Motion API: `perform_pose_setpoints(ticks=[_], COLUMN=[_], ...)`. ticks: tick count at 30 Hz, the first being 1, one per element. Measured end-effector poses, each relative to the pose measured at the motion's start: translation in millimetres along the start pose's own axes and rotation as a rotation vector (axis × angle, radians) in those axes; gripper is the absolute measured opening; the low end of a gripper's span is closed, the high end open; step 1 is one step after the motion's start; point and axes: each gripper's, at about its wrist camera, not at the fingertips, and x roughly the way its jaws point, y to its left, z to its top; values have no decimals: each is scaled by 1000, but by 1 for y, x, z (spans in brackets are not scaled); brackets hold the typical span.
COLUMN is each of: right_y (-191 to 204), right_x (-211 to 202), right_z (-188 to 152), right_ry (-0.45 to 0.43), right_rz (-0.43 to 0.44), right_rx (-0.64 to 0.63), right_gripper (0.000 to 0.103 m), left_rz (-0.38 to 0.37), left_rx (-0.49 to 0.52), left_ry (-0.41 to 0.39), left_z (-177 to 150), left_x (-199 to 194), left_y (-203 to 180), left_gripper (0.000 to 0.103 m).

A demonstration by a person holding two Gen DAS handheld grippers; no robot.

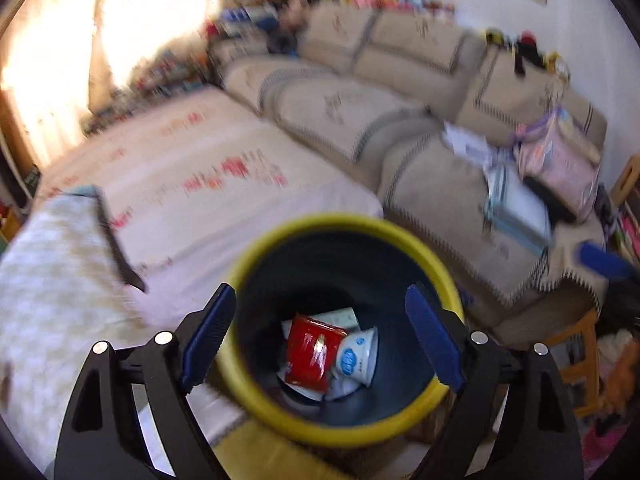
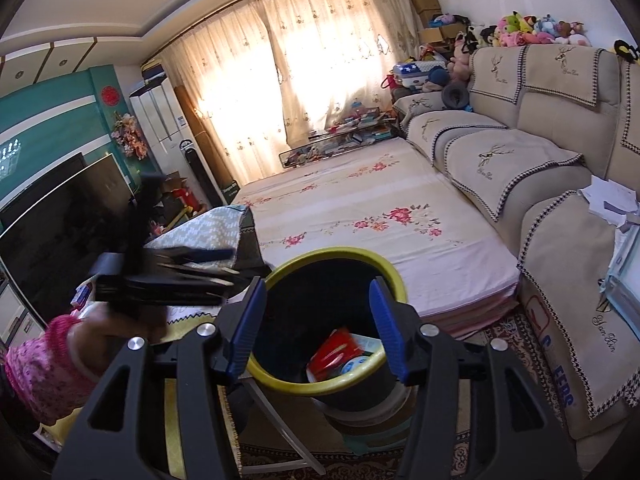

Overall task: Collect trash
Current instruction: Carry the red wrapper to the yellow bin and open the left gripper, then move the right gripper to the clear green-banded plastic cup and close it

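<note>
I'm in a home's living room. At two o'clock runs a beige sectional sofa (image 2: pixel 520 152) with deer-embroidered covers, a row of plush toys (image 2: pixel 536 28) along its back. At twelve o'clock, sunlit embroidered curtains (image 2: pixel 304 72) cover a wide window. A floral sheet (image 2: pixel 360 216) drapes a low bed-like platform before me, a television (image 2: pixel 60 216) sits at nine o'clock, and a patterned rug (image 2: pixel 500 336) covers the floor.

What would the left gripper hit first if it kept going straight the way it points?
Most likely the trash inside the bin: the open left gripper aims into its mouth, with nothing between the fingers, and the red packet lies about on that line. Depth is unclear, so the bin's inner wall might come first.
</note>
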Motion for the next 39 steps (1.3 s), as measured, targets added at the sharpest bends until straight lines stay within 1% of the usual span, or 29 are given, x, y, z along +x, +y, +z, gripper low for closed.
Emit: perform_pose_setpoints(ticks=[1, 3, 5, 7, 9, 13, 16, 18, 21, 23, 26, 30, 32, 34, 37, 39], right_y=[2, 9, 18, 31, 46, 86, 128, 158, 204, 238, 281, 337, 353, 367, 382, 390], right_x=[3, 7, 12, 19, 27, 47, 61, 70, 83, 95, 113, 132, 138, 143, 148, 151], right_z=[0, -1, -1, -2, -2, -4, -7, -13, -23, -30, -44, -67, -75, -79, -87, -91], right_ry=[4, 13, 22, 36, 50, 87, 114, 135, 165, 185, 227, 278, 294, 308, 317, 320], right_rz=[8, 23, 41, 66, 90, 153, 215, 256, 309, 342, 376, 442, 450, 452, 453, 440], right_rx=[-2, -9, -18, -37, -56, -121, -178, -215, -268, -313, -371, -459, -476, -477, -483, -500], right_gripper=[52, 52, 52, 53, 54, 54, 54, 54, 55, 55, 56, 56, 57, 59, 61, 62], left_rz=[16, 64, 131, 228, 315, 480, 587, 626, 710, 743, 785, 836, 847, 829, 851, 840], left_rx=[-20, -54, -82, -102, -117, -184, -240, -275, -324, -349, -373, -420, -461, -489, -498, -503], left_ry=[-68, -171, -253, -326, -364, -386, -387, -401, -425, -438, -442, -460, -472, -478, -480, -486], left_z=[-6, -21, -38, -62, -85, -134, -171, -194, -230, -254, -277, -297, -304, -310, -313, -316], left_x=[-27, -74, -117, -163, -198, -256, -290, -308, -327, -338, -343, -342, -336, -336, -334, -335], left_y=[7, 20, 33, 44, 53, 82, 106, 125, 150, 173, 207, 241, 253, 259, 263, 264], left_gripper=[93, 97, 98, 98, 98, 98, 98, 98, 98, 98, 98, 98, 98, 98, 98, 98])
